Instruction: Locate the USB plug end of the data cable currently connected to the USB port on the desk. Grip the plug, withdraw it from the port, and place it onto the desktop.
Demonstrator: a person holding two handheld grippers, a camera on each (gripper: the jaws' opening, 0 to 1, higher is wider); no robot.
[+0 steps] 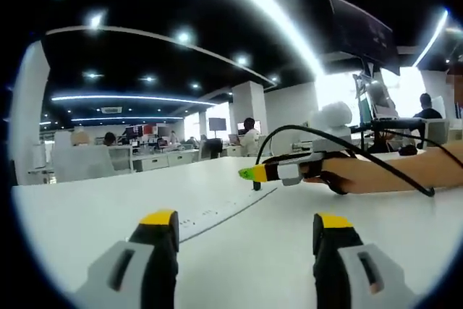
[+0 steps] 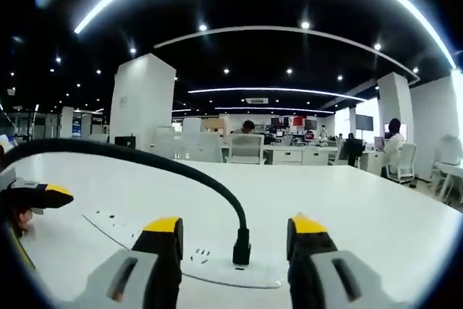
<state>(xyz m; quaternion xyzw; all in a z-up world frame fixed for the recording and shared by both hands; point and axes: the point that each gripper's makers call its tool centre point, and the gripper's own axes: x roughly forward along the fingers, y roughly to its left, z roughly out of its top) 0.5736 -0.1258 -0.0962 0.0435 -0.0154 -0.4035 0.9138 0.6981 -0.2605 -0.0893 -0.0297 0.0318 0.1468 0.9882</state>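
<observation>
The white tabletop (image 2: 376, 208) spreads wide across an open office, and a flat white power strip (image 2: 217, 265) lies on it, running from the left toward the right gripper (image 2: 235, 231). A black data cable (image 2: 145, 155) arcs over from the left and drops down to its USB plug (image 2: 241, 245), which stands upright in the strip's port.

In the right gripper view the plug sits between the two yellow-tipped fingers (image 2: 164, 228), a little nearer the right-hand one, and touches neither; the fingers stand wide. The step in hand looks like the approach before the grip. To do it well, centre the fingers on the plug body, not the cable, close squarely, then pull straight up along the plug's axis, so the strip does not lift.

In the left gripper view the left gripper (image 1: 246, 223) hovers over the tabletop, fingers wide and holding nothing, with the strip ahead of it.
</observation>
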